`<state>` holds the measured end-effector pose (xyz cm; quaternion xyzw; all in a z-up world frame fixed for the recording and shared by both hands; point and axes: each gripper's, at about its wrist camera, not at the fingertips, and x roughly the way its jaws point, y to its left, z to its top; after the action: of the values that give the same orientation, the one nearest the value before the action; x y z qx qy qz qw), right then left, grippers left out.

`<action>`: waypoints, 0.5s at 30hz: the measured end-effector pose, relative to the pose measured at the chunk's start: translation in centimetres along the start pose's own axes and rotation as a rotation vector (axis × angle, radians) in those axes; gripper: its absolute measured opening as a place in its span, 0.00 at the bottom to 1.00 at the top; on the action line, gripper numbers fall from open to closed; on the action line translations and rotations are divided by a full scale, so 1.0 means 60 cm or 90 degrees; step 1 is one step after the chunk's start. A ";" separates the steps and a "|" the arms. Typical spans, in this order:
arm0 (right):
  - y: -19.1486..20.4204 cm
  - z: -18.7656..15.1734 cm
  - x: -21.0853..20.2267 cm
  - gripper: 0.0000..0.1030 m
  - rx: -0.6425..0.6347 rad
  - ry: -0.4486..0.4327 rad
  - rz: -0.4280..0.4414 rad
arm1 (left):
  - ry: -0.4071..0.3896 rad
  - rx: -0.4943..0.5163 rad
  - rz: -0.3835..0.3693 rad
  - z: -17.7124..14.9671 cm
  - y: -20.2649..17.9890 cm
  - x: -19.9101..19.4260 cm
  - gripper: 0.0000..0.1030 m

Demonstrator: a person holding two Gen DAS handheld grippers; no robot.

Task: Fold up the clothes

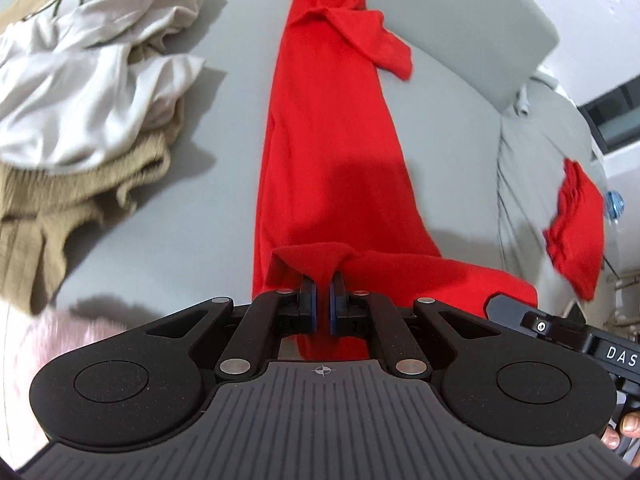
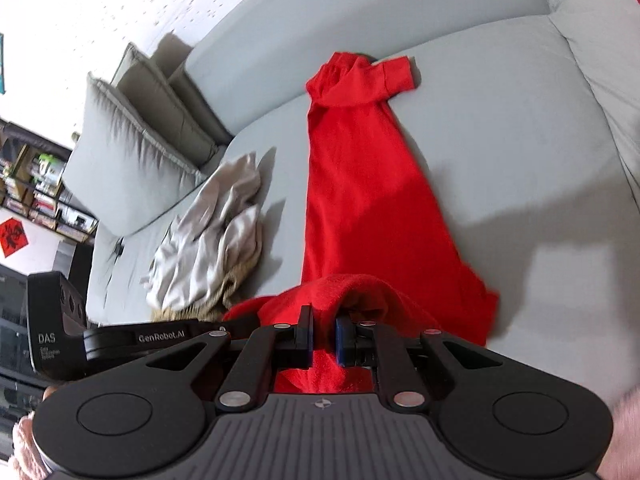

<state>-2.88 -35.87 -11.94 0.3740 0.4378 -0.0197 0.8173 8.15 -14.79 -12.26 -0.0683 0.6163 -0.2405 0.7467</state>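
A red T-shirt (image 1: pixel 328 152) lies stretched lengthwise on the grey sofa seat (image 1: pixel 216 208), its sleeves bunched at the far end. My left gripper (image 1: pixel 322 286) is shut on the shirt's near hem. The shirt also shows in the right wrist view (image 2: pixel 360 184), where my right gripper (image 2: pixel 324 320) is shut on the same hem, a fold of red cloth draped over its fingers. The two grippers are close side by side; the left gripper's body (image 2: pixel 120 338) shows at the left of the right wrist view.
A pile of white (image 1: pixel 84 80) and tan clothes (image 1: pixel 60 208) lies left of the shirt. A second red garment (image 1: pixel 576 236) hangs on the sofa's right armrest. Grey cushions (image 2: pixel 132 152) stand at the sofa's far left. A bookshelf (image 2: pixel 32 184) is beyond.
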 end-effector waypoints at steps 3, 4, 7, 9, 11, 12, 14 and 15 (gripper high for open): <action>0.003 0.046 0.029 0.12 0.001 -0.001 -0.007 | -0.001 -0.002 0.005 0.040 -0.006 0.015 0.05; 0.004 0.061 0.038 0.12 0.001 -0.001 -0.009 | -0.003 -0.006 0.009 0.058 -0.009 0.025 0.07; 0.004 0.106 0.076 0.23 0.002 -0.008 -0.016 | -0.021 -0.031 0.025 0.121 -0.019 0.060 0.32; -0.010 0.151 0.116 0.49 0.030 -0.007 -0.022 | -0.041 -0.057 0.027 0.152 -0.018 0.073 0.45; -0.018 0.170 0.124 0.52 0.054 -0.012 -0.016 | -0.061 -0.058 0.022 0.167 -0.013 0.072 0.49; -0.021 0.179 0.126 0.59 0.062 -0.016 -0.011 | -0.075 -0.052 0.015 0.169 -0.010 0.068 0.51; -0.019 0.186 0.118 0.73 0.040 -0.025 0.012 | -0.104 -0.039 0.010 0.171 -0.002 0.061 0.52; -0.019 0.189 0.114 0.75 0.023 -0.027 0.020 | -0.115 -0.035 0.009 0.167 0.002 0.059 0.52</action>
<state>8.84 -41.80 -13.80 0.3951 0.4138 -0.0223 0.8198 18.16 -18.19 -13.12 -0.1058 0.5536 -0.2110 0.7987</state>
